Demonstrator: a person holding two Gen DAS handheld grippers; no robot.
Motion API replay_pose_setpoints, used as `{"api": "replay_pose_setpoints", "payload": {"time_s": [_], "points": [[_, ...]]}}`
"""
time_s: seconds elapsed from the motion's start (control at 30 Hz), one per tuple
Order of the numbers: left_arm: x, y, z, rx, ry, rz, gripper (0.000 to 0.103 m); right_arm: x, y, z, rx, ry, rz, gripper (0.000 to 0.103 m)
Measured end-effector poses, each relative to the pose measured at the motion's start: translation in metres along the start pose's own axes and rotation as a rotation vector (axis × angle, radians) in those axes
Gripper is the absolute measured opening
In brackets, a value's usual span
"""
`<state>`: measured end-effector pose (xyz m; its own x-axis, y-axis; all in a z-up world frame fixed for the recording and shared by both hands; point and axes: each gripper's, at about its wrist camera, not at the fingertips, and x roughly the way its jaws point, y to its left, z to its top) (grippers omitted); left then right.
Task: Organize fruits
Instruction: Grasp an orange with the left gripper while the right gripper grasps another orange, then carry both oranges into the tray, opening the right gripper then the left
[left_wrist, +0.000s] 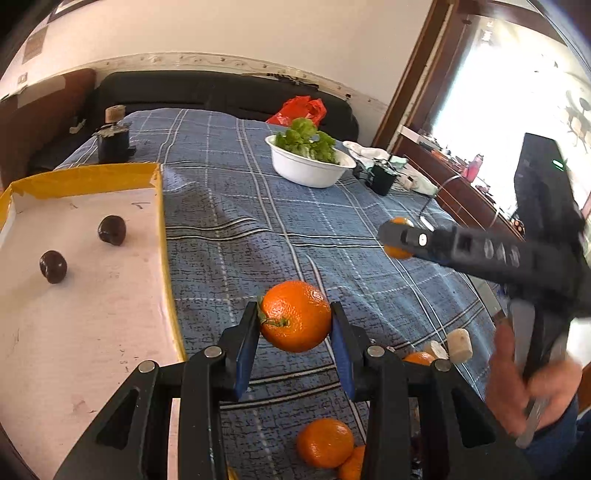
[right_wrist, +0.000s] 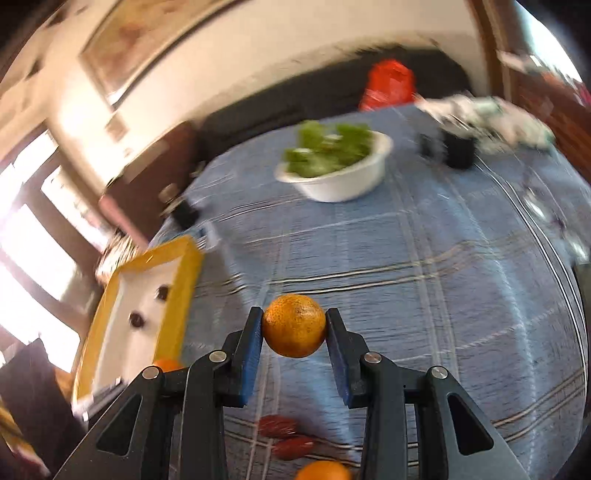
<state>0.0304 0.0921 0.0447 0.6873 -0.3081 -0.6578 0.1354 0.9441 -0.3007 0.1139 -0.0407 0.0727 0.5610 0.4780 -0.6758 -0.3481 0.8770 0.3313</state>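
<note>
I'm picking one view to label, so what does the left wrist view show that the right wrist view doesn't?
Only the left wrist view: the left gripper shut on a stemmed orange, the right gripper seen from outside, the person's hand, and two corks.

Only the right wrist view: the right gripper's orange seen close up, and two red fruits on the cloth.

Both: the yellow-rimmed tray with two dark fruits, the white bowl of greens, the red bag, and the blue cloth.
</note>
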Motion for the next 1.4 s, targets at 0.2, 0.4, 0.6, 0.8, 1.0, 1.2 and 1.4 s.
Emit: {"api": "replay_pose_setpoints", "payload": {"time_s": [0.2, 0.4, 0.6, 0.8, 1.0, 1.2, 1.4], "points": [[-0.004, 0.009, 0.004, -0.041, -0.02, 0.009, 0.036, 0.01, 0.024, -0.014, -0.105, 0.006, 0.041, 0.038], [-0.011, 0.021, 0.008, -0.099, -0.042, 0.025, 0.036, 0.013, 0.03, -0.015, -0.126, 0.013, 0.048, 0.038], [-0.029, 0.046, 0.016, -0.179, -0.053, 0.08, 0.036, 0.004, 0.06, -0.019, -0.19, 0.02, 0.073, 0.038], [-0.057, 0.088, 0.022, -0.236, -0.045, 0.18, 0.036, 0.007, 0.104, -0.026, -0.255, 0.07, 0.143, 0.038], [-0.066, 0.138, 0.034, -0.265, 0.015, 0.273, 0.036, 0.029, 0.15, -0.033, -0.331, 0.144, 0.183, 0.038], [-0.05, 0.186, 0.05, -0.3, 0.105, 0.328, 0.036, 0.067, 0.176, -0.027, -0.351, 0.239, 0.157, 0.039], [-0.018, 0.197, 0.059, -0.274, 0.184, 0.336, 0.036, 0.109, 0.188, -0.018, -0.363, 0.303, 0.105, 0.039]]}}
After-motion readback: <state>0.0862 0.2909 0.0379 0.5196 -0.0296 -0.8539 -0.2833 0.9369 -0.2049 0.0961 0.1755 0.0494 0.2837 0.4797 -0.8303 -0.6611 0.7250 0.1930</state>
